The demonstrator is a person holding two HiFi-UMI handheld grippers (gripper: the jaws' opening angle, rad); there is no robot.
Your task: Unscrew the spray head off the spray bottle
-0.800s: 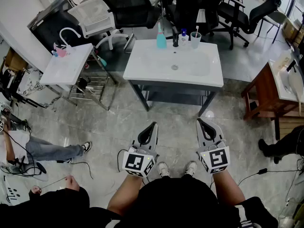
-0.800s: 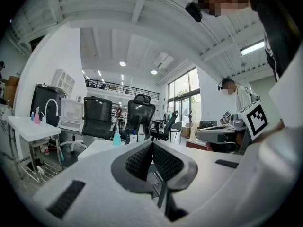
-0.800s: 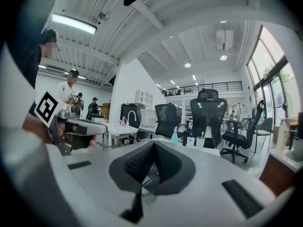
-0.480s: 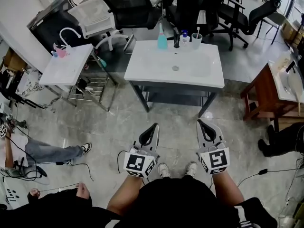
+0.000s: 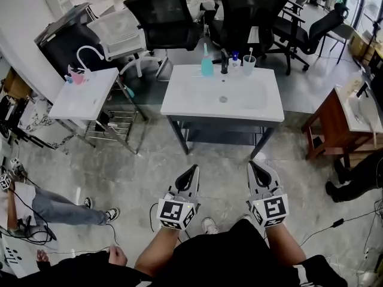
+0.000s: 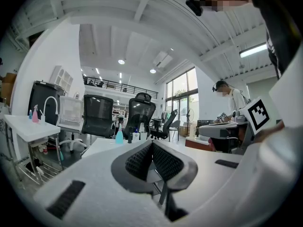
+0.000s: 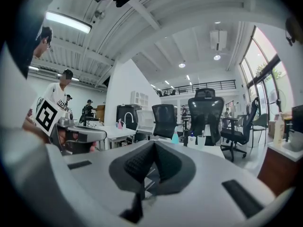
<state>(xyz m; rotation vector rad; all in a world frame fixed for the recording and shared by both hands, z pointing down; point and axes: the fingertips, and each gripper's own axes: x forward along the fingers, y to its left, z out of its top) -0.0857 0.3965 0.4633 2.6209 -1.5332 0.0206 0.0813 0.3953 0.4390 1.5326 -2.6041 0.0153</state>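
White surface (image 5: pixel 185 97) stands well ahead of both tools. Side by side, the left tool (image 5: pixel 192 168) and right tool (image 5: pixel 252 165) have jaws pressed together, empty. Teal spray bottle (image 5: pixel 206 64) stands upright at the surface's far edge, beyond the left tool.

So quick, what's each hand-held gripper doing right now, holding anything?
Left hand-held gripper: closed, holding nothing.
Right hand-held gripper: closed, holding nothing.

Spray bottle (image 5: pixel 207 67) on basin (image 5: pixel 188 99), office chairs (image 5: pixel 164 17) behind
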